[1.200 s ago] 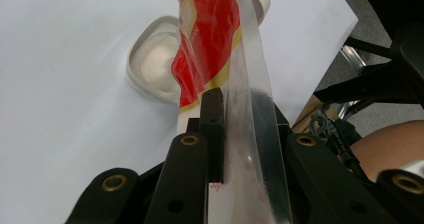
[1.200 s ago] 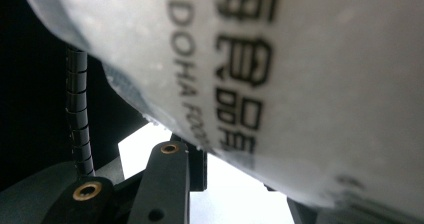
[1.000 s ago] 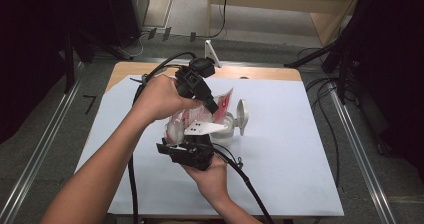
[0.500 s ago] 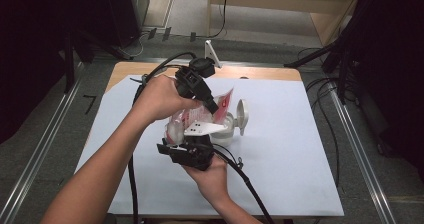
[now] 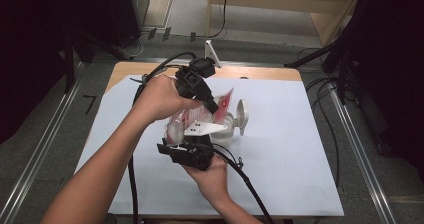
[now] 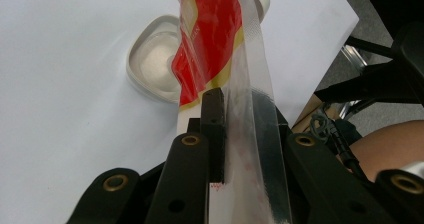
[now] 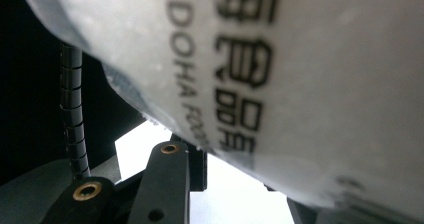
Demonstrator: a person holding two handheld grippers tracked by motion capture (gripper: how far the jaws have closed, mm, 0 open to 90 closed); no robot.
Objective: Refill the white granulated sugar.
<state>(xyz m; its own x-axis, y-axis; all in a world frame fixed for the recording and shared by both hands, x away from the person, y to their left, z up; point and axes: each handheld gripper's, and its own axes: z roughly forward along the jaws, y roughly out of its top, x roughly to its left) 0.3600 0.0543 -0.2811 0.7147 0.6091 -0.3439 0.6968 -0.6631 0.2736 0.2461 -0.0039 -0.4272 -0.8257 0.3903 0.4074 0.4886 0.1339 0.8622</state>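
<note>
A red and clear plastic pouch (image 5: 187, 118) is held up between both grippers over the white sheet. My left gripper (image 5: 216, 109) comes in from above and is shut on the pouch's red top edge (image 6: 210, 44); in the left gripper view its jaws (image 6: 237, 114) pinch the clear film. My right gripper (image 5: 182, 134), in the hand reaching in from below, is shut on the pouch's lower end. The pouch's pale side with black print (image 7: 280, 84) lies right against the right gripper's camera. A small white tub (image 5: 227, 129) with its flip lid (image 5: 242, 115) open stands just under the pouch.
A white sheet (image 5: 290, 149) covers the wooden table (image 5: 260, 74). Black cables (image 5: 245, 179) trail from both grippers across the sheet and off the near edge. A small white stand (image 5: 212, 51) sits at the far edge. Dark frames and cables surround the table.
</note>
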